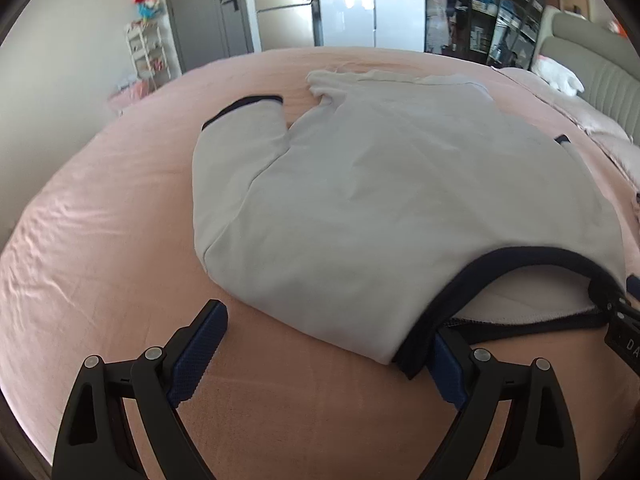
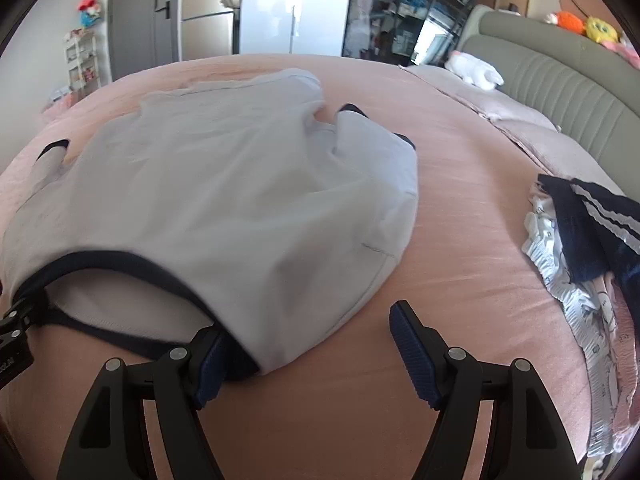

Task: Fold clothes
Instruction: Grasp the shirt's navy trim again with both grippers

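Pink bed sheet [image 1: 100, 240] fills the left wrist view, with a fridge and dark shelving behind the bed. On it I see the white shirt [image 1: 360, 192] lying flat, navy neckline nearest me, one navy-cuffed sleeve [image 1: 240, 132] spread out on the shirt's left side. My left gripper [image 1: 324, 356] stands wide open over the shirt's near shoulder corner; one blue pad meets the navy collar edge, but nothing is clamped.

Right wrist view: same sheet, grey headboard [image 2: 560, 92] beyond the shirt. My right gripper [image 2: 312, 356] is likewise wide open, holding nothing, the other near shoulder corner lying partly between the pads. A pile of clothes [image 2: 580, 260] sits right of the shirt.
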{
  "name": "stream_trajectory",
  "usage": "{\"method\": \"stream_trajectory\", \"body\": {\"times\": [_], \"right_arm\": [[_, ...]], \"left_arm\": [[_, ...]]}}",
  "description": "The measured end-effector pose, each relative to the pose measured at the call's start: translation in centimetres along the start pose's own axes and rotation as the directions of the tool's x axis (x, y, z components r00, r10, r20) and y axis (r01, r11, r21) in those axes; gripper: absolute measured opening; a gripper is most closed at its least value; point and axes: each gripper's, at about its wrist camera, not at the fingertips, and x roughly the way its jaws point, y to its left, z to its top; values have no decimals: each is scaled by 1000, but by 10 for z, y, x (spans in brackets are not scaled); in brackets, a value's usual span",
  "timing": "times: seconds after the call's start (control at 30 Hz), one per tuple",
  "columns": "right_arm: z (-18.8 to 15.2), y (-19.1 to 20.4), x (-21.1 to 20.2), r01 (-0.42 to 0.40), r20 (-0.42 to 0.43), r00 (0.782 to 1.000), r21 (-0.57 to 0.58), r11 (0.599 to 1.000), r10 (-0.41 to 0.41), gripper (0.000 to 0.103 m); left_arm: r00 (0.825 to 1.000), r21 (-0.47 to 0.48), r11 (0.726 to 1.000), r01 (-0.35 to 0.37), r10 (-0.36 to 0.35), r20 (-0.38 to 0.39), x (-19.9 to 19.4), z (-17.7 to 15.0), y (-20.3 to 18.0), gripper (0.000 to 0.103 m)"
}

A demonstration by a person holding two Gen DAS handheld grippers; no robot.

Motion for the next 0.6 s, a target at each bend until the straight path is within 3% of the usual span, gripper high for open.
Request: {"method": "stream_trajectory", "body": {"times": [0.2,0.37,0.43,0.5,0.53,0.6], "right_arm": [[0,2,1,33,-15,999,0,999,-33,74],[0,-4,1,100,-11,995,19,995,-100,75],[-3,-8,-1,76,-6,997,35,996,-76,73],[-4,-11,-2,14,-2,1000,54,998,-14,45],[-4,-8,-3,2,4,1000,37,999,-3,42],[-6,2,-4,-14,17,1000,-13,1000,14,24]], "left_arm": [[999,-26,999,-18,17,-46,8,7,4,92],[999,-59,998,-38,36,-34,6,4,12,93],[999,-74,997,-38,36,-32,4,2,16,93],[999,-74,997,-29,27,-30,4,1,18,92],[999,-73,997,-23,21,-29,3,1,18,91],[1000,-64,998,-2,0,-23,2,1,18,81]]}}
